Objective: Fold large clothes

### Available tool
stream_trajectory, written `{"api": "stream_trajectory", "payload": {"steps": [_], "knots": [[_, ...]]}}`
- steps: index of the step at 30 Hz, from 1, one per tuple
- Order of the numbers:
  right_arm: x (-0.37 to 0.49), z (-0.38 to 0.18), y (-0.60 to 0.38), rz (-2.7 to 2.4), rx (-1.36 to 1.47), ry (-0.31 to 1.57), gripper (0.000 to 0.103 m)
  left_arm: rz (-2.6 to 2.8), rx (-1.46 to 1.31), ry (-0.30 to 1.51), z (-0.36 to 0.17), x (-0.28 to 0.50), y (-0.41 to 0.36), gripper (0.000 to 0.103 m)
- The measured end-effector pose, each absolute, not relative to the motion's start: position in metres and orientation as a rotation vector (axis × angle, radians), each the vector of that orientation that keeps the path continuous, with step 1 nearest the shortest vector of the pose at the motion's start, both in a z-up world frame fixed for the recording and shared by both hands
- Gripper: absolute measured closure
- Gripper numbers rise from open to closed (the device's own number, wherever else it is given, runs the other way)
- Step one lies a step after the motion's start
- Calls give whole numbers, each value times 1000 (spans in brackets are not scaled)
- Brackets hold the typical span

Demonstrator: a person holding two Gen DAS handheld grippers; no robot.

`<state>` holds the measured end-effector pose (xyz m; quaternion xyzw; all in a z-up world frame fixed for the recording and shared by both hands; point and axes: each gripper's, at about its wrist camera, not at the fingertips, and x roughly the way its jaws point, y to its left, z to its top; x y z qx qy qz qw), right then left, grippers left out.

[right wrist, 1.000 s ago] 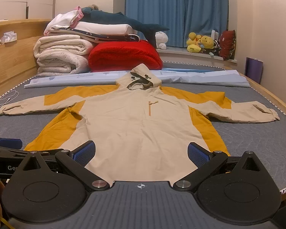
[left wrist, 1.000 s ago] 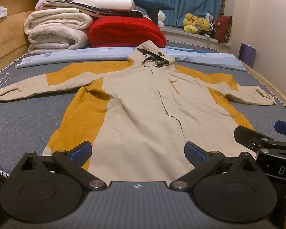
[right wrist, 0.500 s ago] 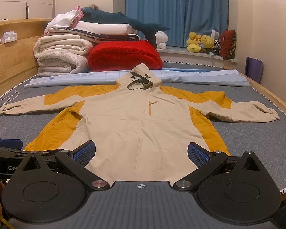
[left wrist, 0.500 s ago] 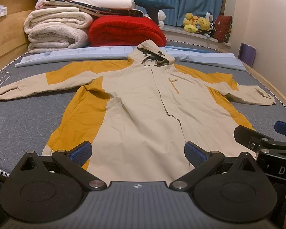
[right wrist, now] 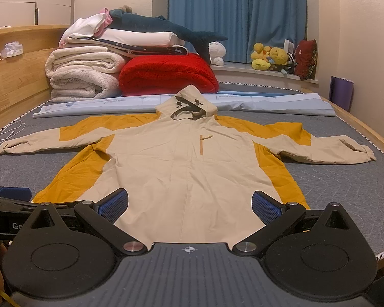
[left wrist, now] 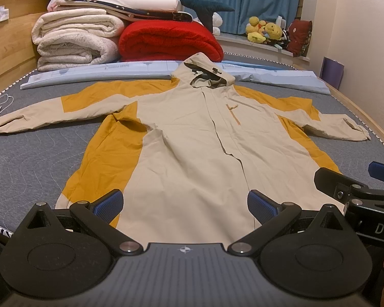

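The jacket looks thin, soft and light, likely slick shell cloth, so it should slump and slide; a pinch at the hem corners or cuffs seems the surest hold. It lies flat on the bed, hem just ahead of the left gripper and right gripper, both spread wide, holding nothing.

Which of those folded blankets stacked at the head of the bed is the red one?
The red blanket is the right-hand bundle, directly behind the jacket's hood. The two bundles left of it are cream-white.
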<state>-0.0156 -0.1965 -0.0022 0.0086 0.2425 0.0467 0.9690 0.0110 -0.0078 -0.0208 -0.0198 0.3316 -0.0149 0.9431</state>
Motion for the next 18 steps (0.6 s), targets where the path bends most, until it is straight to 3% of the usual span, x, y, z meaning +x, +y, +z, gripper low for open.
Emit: {"api": "stream_trajectory", "payload": {"steps": [18], "knots": [[-17,4,-209,35,67,434,5,-47,-25,616,-13,10,-8,0]]}}
